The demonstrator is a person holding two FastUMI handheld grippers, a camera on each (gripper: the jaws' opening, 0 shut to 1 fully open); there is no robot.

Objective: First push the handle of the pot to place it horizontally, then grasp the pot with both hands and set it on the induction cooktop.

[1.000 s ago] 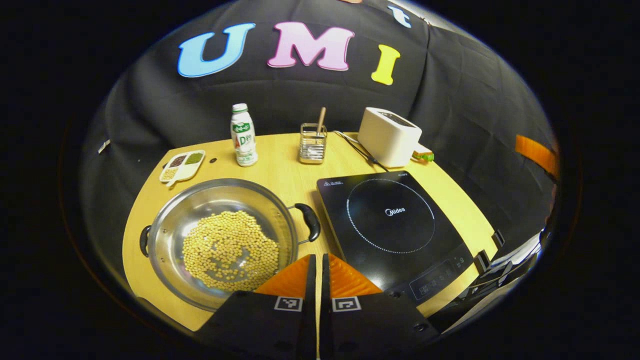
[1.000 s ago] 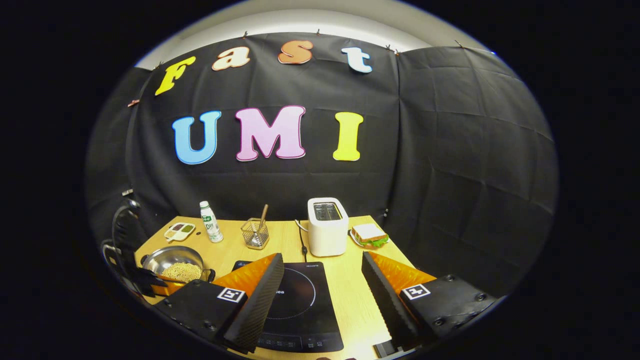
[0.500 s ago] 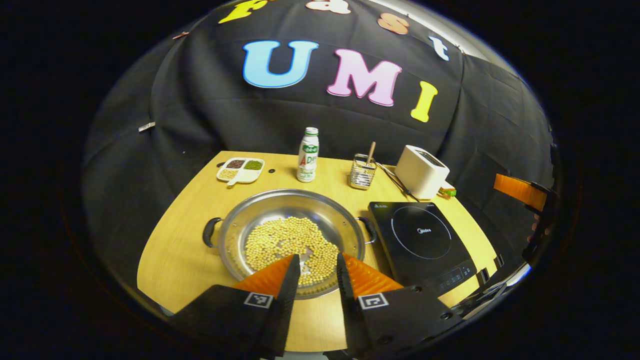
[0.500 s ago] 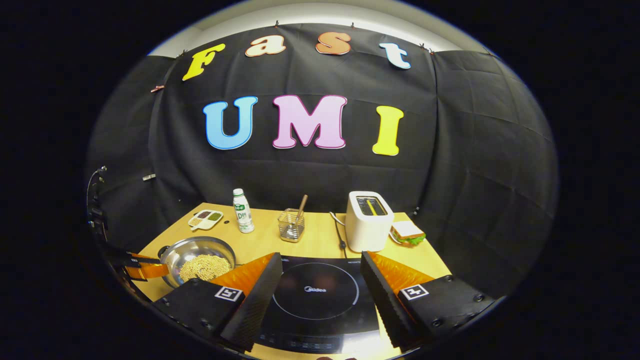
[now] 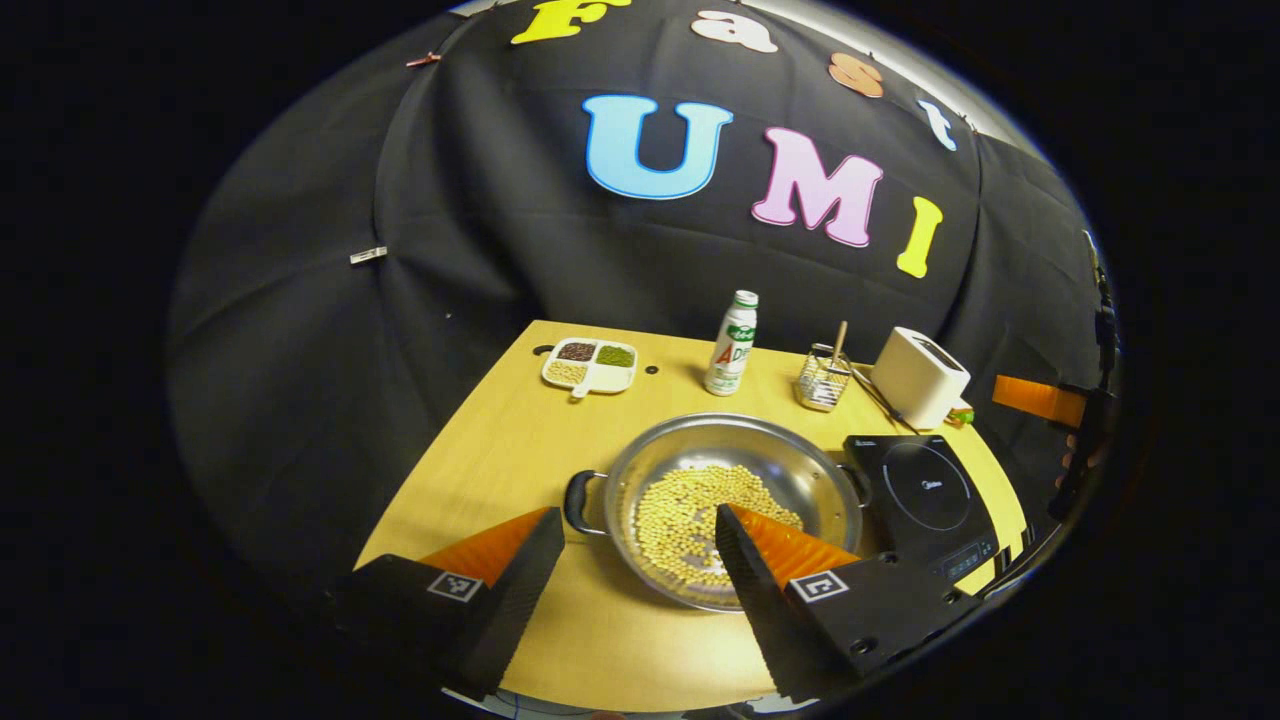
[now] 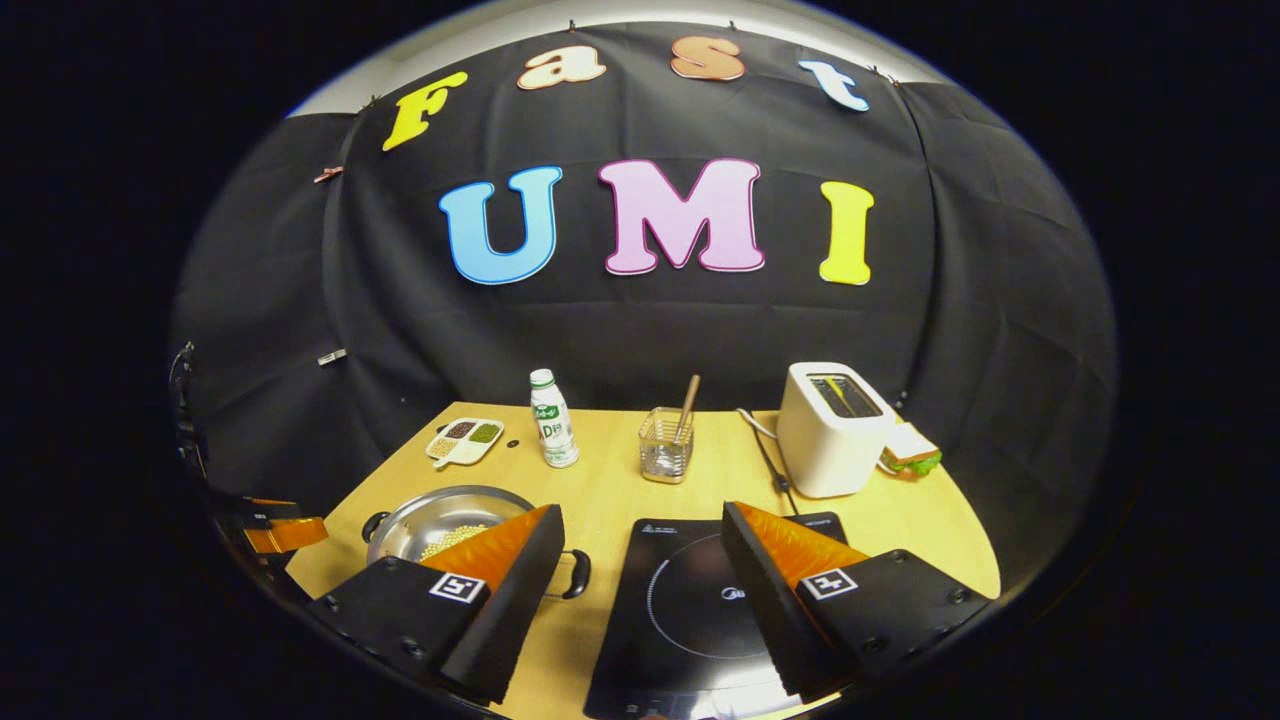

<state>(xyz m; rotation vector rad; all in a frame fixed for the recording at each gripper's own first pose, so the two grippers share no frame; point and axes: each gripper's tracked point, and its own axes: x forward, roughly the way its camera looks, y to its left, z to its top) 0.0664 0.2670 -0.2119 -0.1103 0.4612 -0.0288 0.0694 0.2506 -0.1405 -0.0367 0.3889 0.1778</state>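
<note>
A steel pot holding pale beans stands on the wooden table, its two black handles pointing left and right. My left gripper is open in front of it, with the left handle and the pot's left half showing between the fingers, which touch nothing. The black induction cooktop lies just right of the pot. In the right gripper view my right gripper is open over the gap between the pot and the cooktop. The pot's right handle shows beside its left finger.
Along the table's back stand a divided snack tray, a white bottle, a wire utensil holder, a white toaster with its cord, and a sandwich. The left gripper shows at the table's left edge.
My left gripper has gone from shut to open and swung left, from the pot's right handle towards its left side. My right gripper stays open and has turned left, towards the pot.
</note>
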